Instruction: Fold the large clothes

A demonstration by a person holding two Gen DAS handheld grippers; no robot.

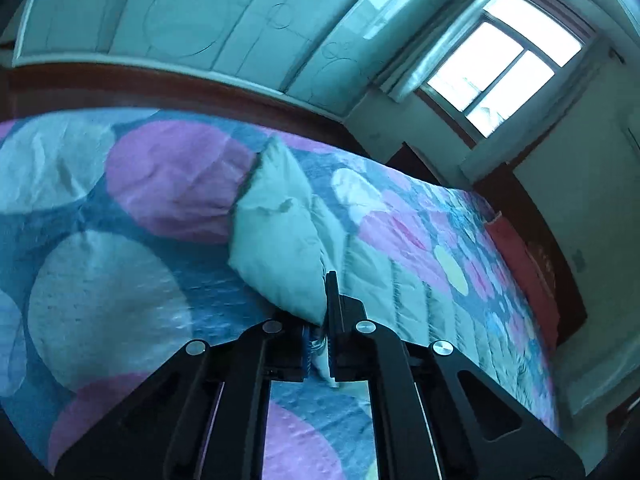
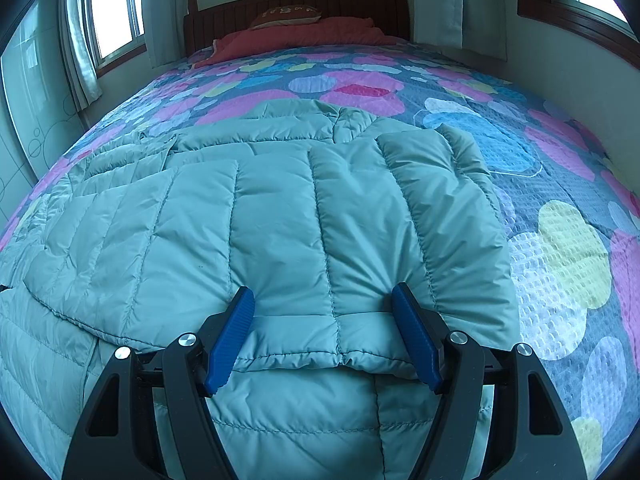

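A: Left tool (image 1: 326, 320)?
B: Clamped tight on a fold of jacket (image 1: 280, 236), lifted off the bed (image 1: 120, 280).
A: Right tool (image 2: 324, 320)?
B: Spread wide, straddling the jacket's folded hem, blue pads (image 2: 232, 336) pressing into it. Jacket spread flat across the bed.

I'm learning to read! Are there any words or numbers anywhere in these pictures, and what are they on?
Pillow at the headboard: pale markings that may be letters, too small and blurred to read.
Puffy jacket: no label or words showing.
Bedspread: only coloured shapes, no writing.
Nothing else carries readable text.
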